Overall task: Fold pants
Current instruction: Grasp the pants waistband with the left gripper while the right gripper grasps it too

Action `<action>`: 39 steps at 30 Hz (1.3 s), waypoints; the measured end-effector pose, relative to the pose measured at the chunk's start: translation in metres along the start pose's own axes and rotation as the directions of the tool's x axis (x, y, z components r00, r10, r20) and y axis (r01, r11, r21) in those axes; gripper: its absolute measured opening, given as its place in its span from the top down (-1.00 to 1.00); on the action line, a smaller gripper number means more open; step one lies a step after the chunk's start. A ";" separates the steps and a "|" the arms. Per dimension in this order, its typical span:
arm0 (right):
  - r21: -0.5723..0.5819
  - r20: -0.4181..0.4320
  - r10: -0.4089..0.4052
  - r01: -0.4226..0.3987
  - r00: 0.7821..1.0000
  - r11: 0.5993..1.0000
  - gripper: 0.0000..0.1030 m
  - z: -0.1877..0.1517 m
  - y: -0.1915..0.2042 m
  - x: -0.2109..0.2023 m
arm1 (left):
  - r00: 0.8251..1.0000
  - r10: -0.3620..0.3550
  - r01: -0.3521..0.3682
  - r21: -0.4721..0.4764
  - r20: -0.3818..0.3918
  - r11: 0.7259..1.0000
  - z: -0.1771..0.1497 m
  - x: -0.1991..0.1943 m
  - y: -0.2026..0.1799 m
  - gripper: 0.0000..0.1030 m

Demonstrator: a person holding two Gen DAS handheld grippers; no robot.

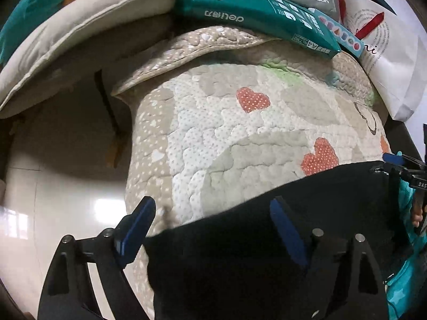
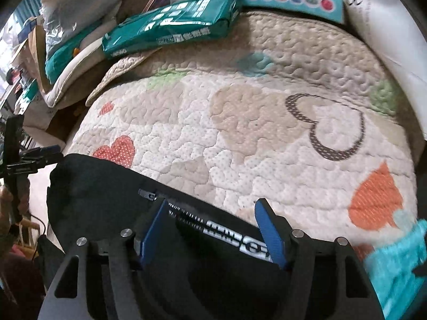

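We see the black pants (image 2: 112, 186) lying across the near edge of the heart-patterned quilt (image 2: 240, 122), long axis running side to side. Our left gripper (image 1: 213, 221) and right gripper (image 2: 210, 226) both hang spread over the cloth, pinching nothing.

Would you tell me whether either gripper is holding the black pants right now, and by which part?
Neither: the left gripper and right gripper are open over the black pants, near their edge.
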State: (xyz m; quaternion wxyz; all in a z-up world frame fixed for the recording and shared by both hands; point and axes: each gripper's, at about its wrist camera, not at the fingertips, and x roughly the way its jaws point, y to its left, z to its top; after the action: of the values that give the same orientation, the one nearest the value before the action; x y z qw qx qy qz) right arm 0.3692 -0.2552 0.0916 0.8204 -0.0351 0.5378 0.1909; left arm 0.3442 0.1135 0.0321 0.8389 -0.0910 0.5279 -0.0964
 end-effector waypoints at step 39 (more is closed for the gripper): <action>-0.124 0.002 -0.042 0.042 0.999 0.991 0.79 -0.135 0.114 -0.102 | 0.992 -0.035 0.040 -0.039 0.124 0.998 -0.142 -0.142 -0.025 0.97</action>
State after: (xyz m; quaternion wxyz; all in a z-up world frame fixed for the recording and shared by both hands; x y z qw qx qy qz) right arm 0.1759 -0.2135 0.1433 0.8204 -0.0976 0.5241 0.2066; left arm 0.1543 0.1187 0.1014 0.8657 -0.1242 0.4754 -0.0956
